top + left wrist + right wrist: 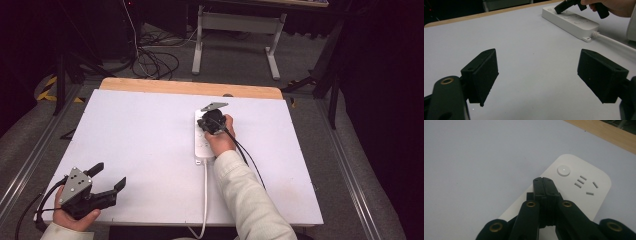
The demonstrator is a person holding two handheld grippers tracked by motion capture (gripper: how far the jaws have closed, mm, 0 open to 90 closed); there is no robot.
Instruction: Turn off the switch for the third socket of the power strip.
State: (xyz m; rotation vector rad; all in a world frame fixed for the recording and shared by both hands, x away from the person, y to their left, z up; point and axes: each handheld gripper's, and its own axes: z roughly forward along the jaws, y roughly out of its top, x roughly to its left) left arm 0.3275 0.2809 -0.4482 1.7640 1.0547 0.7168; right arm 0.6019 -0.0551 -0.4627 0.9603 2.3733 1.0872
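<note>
From the high view I saw a white table (145, 150) with a bare wooden strip (190, 88) along its far edge. A white power strip (202, 145) lay flat a little right of the table's centre, its long side running away from me, and its white cord (205, 195) trailed back over the near edge. No boxes, trays or other containers stood on the table, so nothing was held inside anything. My right hand (220, 140) held the right gripper (212, 121) directly over the far end of the power strip, its grey three-cornered plate (214, 106) facing up and its black cable (247, 157) running back along my pale sleeve (250, 200). In the right gripper view its two black jaws were pressed together with nothing between them, their joined tip sitting just short of a round white button (563, 170), with a group of socket slots (585, 185) beside it; whether the tip touched the strip's surface I could not tell. My left hand (75, 217) held the left gripper (106, 178) low over the near left corner of the table, well apart from the power strip. In the left gripper view its pads (484, 75) stood wide apart over bare white surface, holding nothing, and the power strip and the right gripper appeared farther off at the upper right.
</note>
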